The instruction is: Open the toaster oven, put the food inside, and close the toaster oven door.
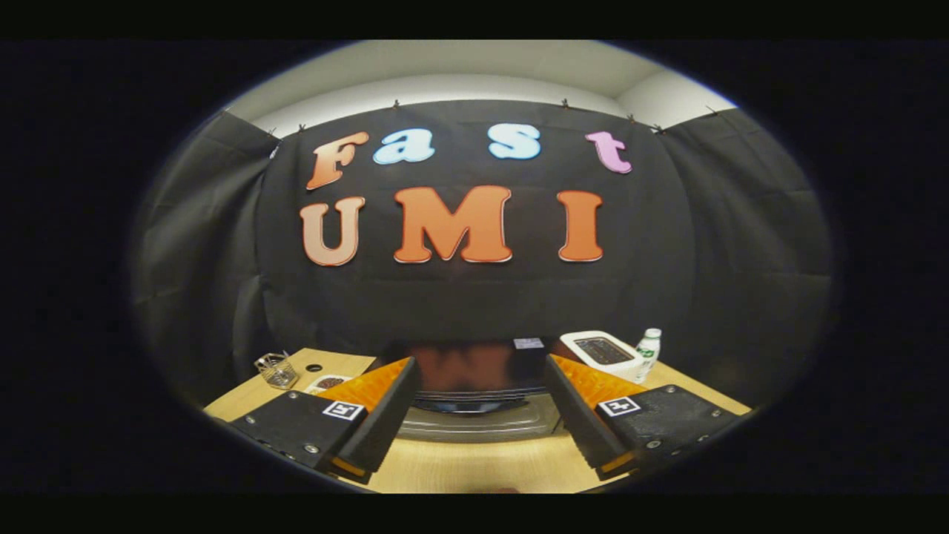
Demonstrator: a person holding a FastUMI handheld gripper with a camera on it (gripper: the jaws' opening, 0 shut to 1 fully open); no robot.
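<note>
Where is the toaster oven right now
In the gripper view, the toaster oven sits on the wooden table, straight ahead between the open tool's fingers, with a wire basket off to its left and a plastic bottle to its right.

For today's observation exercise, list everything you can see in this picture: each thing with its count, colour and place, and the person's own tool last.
Toaster oven: one, dark with a glossy front, on the table straight ahead, seen between the fingers; door looks shut.
Table: one, light wood, under everything.
Wire basket: one, metal, beyond the left finger near the table's far corner.
Plate of food: one, white with dark pieces, beside the basket, partly behind the left finger.
Toaster: one, white with a dark top, beyond the right finger.
Bottle: one, clear with a white cap and green label, right beside the toaster.
Hand-held gripper: one, fingers spread open, holding nothing, short of the toaster oven.
</note>
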